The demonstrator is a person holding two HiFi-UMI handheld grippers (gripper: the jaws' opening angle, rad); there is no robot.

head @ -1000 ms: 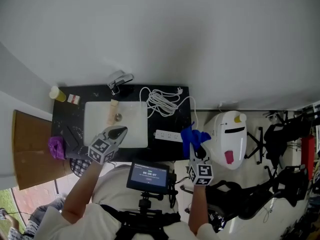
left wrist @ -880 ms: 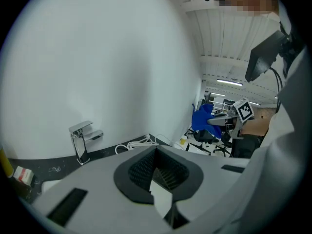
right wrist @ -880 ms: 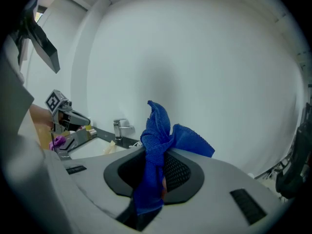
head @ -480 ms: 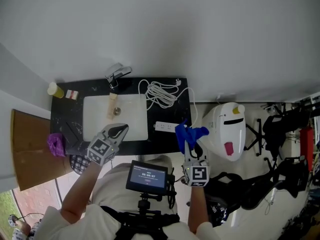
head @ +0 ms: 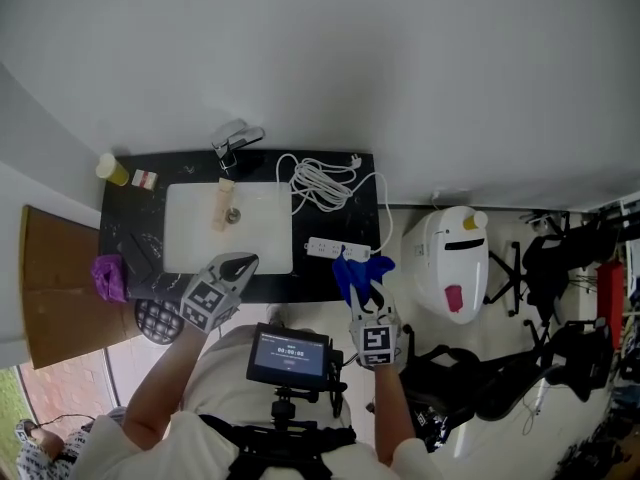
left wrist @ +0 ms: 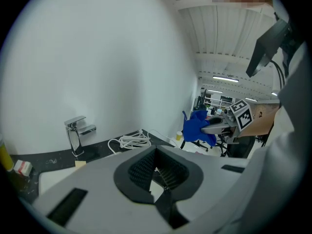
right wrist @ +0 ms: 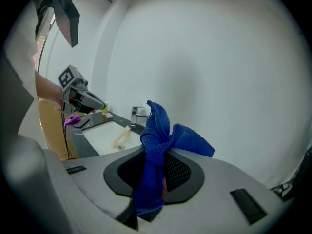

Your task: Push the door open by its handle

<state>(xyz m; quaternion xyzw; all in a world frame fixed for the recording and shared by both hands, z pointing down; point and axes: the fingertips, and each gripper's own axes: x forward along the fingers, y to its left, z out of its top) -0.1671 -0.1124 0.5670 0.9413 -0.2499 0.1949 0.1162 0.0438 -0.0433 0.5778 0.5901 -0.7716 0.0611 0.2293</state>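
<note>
head view: right gripper, jaws clamped on a blue cloth; left gripper, jaws together and empty, over the desk at 10 o'clock. no door handle shows in any view, so the push is judged not begun.

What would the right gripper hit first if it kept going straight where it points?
The right gripper would probably meet the right end of the black counter, around the white power strip, with its held blue cloth touching first. Depth is unclear; it might pass over to the white wall.
</note>
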